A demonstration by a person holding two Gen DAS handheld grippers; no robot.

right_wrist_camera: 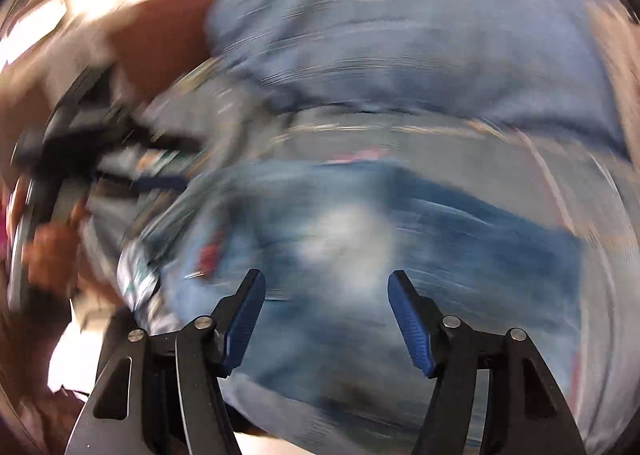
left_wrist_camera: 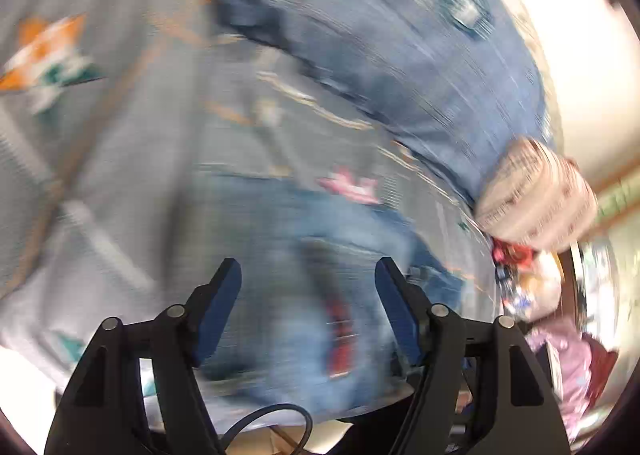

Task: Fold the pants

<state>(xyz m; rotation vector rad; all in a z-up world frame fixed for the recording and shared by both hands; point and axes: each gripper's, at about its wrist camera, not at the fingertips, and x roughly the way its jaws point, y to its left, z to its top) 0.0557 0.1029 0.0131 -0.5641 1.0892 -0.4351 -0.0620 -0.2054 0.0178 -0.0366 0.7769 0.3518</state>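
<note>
Both views are heavily motion-blurred. Blue denim pants (left_wrist_camera: 320, 295) lie on a grey patterned cloth (left_wrist_camera: 120, 143), just ahead of my left gripper (left_wrist_camera: 308, 271), which is open and empty above them. A red label (left_wrist_camera: 338, 339) shows on the denim. In the right wrist view the same pants (right_wrist_camera: 440, 255) fill the middle, with my right gripper (right_wrist_camera: 326, 283) open and empty over them. The left gripper (right_wrist_camera: 100, 151) shows as a dark blur at the left of that view.
A second, paler blue garment (left_wrist_camera: 400, 55) lies beyond the pants, also in the right wrist view (right_wrist_camera: 400, 55). A rolled pale bundle (left_wrist_camera: 532, 195) and cluttered coloured items (left_wrist_camera: 532, 287) sit at the right edge. The grey cloth has orange and teal prints (left_wrist_camera: 48, 55).
</note>
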